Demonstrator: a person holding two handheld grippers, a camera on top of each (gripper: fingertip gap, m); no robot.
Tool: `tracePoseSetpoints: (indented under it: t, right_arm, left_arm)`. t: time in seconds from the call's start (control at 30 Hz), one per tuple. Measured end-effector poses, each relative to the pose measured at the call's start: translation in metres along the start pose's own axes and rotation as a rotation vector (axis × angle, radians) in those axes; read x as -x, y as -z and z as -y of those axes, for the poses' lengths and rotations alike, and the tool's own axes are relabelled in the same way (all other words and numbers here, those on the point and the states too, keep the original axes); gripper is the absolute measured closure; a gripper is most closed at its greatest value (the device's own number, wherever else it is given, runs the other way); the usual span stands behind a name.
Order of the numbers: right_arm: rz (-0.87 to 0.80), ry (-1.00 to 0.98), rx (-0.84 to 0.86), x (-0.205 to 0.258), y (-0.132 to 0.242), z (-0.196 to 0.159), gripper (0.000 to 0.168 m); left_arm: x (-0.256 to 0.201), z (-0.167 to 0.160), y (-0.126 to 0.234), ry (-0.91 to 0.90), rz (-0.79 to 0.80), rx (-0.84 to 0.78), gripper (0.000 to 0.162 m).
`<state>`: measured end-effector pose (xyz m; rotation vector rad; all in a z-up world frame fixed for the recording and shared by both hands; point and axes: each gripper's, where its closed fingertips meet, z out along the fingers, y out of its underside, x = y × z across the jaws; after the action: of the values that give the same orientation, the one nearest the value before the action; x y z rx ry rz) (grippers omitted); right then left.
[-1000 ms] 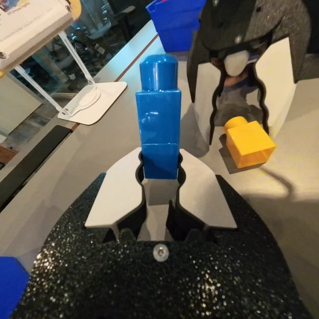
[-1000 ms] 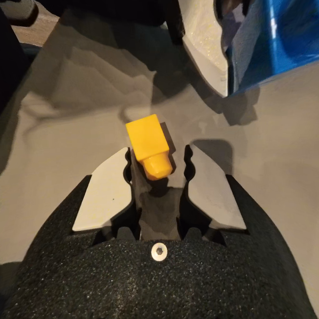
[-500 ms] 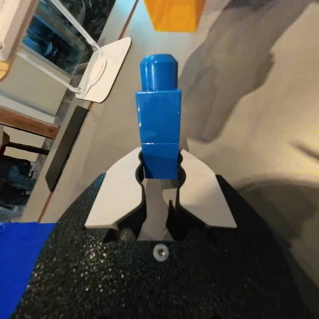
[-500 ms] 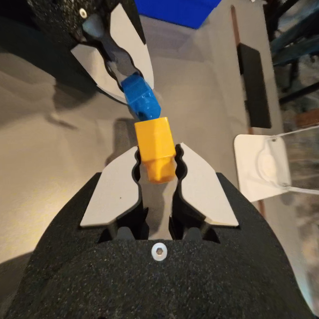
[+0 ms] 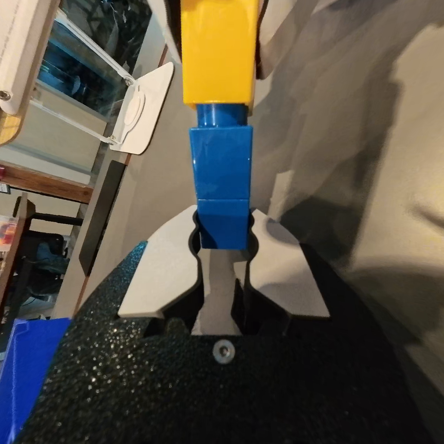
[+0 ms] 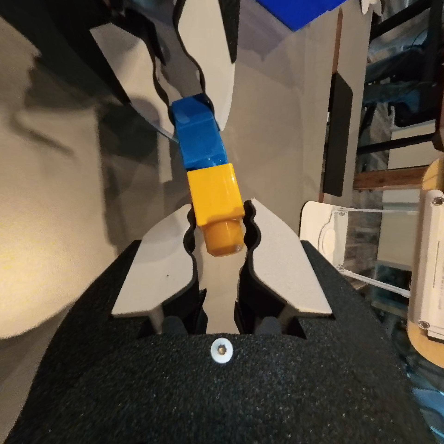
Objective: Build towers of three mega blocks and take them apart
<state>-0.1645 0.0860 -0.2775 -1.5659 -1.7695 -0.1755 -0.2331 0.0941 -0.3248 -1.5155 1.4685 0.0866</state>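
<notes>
My left gripper (image 5: 223, 223) is shut on the lower of two joined blue blocks (image 5: 221, 168) and holds them in the air, stud pointing away. My right gripper (image 6: 217, 216) is shut on a yellow block (image 6: 213, 192). The yellow block (image 5: 217, 50) sits over the blue stud (image 5: 221, 115), part of which still shows between the two. In the right wrist view the blue blocks (image 6: 198, 137) meet the yellow block's open end at a slight angle. The left gripper (image 6: 192, 101) shows beyond them.
Both grippers are above a grey table (image 5: 360, 120). A white stand base (image 5: 144, 105) with clear rods sits by the table's edge, also in the right wrist view (image 6: 319, 233). A blue bin (image 6: 298, 12) stands on the table, with its corner in the left wrist view (image 5: 26, 374). Left tips to right tips: about 9 cm.
My right gripper closed on the yellow block on the table, lifted it and brought it onto the blue stud. My left gripper tilted the blue blocks toward it.
</notes>
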Motion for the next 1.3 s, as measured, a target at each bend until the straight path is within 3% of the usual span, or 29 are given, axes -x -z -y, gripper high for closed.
tracePoseSetpoints:
  t: [0.33,0.47,1.3]
  right_arm:
    - [-0.075,0.064,-0.084,-0.007,0.003,0.009,0.130]
    - [-0.082,0.142,-0.044,-0.002,-0.003,0.007,0.130]
    - [-0.198,0.299,-0.048,-0.007,0.001,0.015,0.130]
  left_arm:
    - [0.006,0.003,0.004,0.024,0.037,-0.005,0.127]
    - [0.005,0.002,0.003,-0.047,0.062,0.024,0.127]
    - [0.015,0.003,0.002,-0.040,0.079,-0.009,0.127]
